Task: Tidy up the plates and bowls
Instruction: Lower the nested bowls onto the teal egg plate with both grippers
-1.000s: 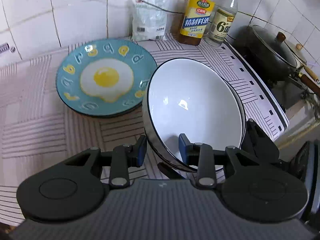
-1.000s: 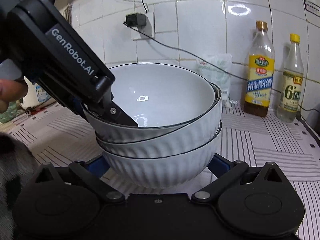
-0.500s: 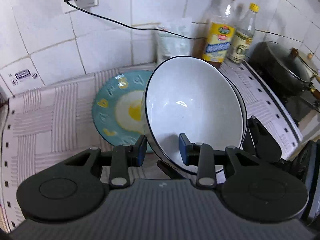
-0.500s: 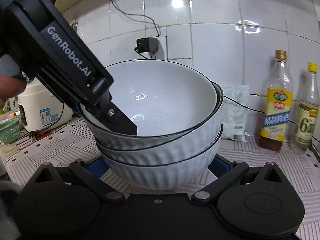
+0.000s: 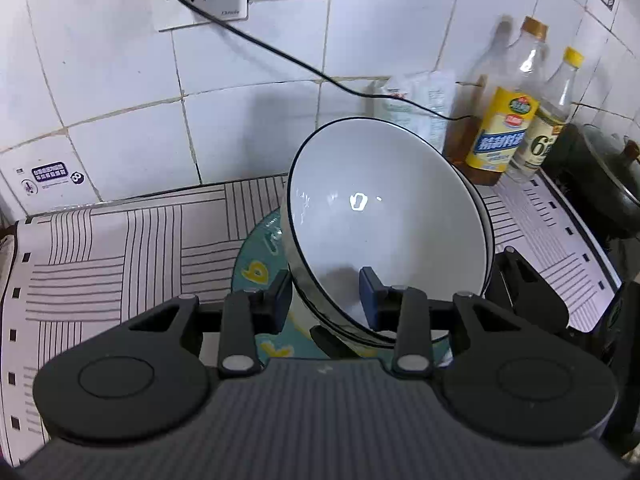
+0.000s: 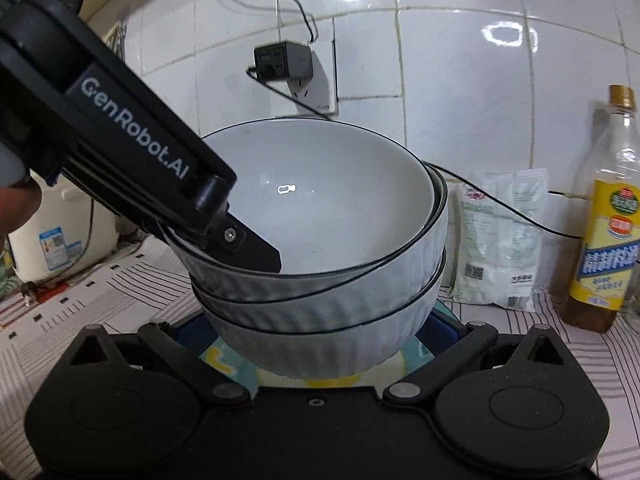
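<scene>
A stack of three white bowls (image 5: 384, 216) with black rims hangs tilted between both grippers. My left gripper (image 5: 324, 296) is shut on the stack's near rim, with one finger (image 6: 256, 250) inside the top bowl and the other outside. My right gripper (image 6: 320, 344) is shut on the bottom bowl (image 6: 320, 344), its blue pads pressed against the two sides. Right under the stack lies a teal plate (image 5: 256, 268) with yellow shapes, mostly hidden. A strip of the same plate (image 6: 224, 360) shows below the bowls in the right wrist view.
A striped mat (image 5: 100, 240) covers the counter. An oil bottle (image 5: 504, 132), a second bottle (image 5: 548, 120) and a white bag (image 5: 420, 108) stand against the tiled wall. A lidded wok (image 5: 608, 184) is far right, a rice cooker (image 6: 60, 232) far left. A charger cable (image 5: 280, 56) crosses the wall.
Both grippers have carried the bowl stack sideways across the counter until it hangs over the teal plate, which was in plain view beside it before. Neither grip has changed.
</scene>
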`<state>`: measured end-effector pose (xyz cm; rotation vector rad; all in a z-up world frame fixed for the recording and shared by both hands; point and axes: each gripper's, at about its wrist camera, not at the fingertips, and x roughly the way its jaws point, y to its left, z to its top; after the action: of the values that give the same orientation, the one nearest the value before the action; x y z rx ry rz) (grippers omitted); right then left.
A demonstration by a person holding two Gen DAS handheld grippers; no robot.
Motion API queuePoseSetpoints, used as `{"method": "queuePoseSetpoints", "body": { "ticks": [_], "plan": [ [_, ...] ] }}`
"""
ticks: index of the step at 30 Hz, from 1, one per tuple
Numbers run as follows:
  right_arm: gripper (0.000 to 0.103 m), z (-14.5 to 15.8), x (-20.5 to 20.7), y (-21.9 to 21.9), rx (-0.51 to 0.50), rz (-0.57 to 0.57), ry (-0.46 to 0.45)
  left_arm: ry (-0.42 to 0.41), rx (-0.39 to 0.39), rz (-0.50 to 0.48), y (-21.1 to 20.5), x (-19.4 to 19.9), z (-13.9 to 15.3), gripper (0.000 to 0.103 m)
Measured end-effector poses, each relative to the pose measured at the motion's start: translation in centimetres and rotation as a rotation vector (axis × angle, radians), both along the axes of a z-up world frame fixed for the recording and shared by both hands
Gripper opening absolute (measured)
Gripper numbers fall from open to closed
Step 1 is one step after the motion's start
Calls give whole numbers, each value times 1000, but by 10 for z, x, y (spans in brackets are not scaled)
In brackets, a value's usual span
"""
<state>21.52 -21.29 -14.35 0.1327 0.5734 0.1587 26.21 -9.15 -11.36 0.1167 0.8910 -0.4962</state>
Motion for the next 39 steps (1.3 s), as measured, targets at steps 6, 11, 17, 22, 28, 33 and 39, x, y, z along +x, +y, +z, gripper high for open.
{"method": "queuePoseSetpoints", "body": {
  "ticks": [6, 11, 17, 22, 28, 33, 39],
  "plan": [
    [103, -16, 15, 3, 4, -17, 55, 35, -6, 17, -3, 15, -16, 34],
    [103, -24, 17, 4, 4, -35, 104, 45, -9, 10, -5, 16, -25, 34],
    [103, -30, 20, 3, -24, -46, 113, 23, -4, 9, -11, 16, -29, 34],
    [103, -34, 21, -2, 14, -68, 124, -21, 25, 14, -20, 9, -29, 35],
    [103, -33, 25, 0, 33, -108, 162, -23, 23, 15, -23, 8, -30, 37],
    [102, -34, 25, -3, 81, -139, 197, 44, -45, 33, -15, 12, -33, 44],
    [102, -25, 21, -3, 142, -149, 266, 88, -79, 112, -8, 12, -30, 49]
  ]
}}
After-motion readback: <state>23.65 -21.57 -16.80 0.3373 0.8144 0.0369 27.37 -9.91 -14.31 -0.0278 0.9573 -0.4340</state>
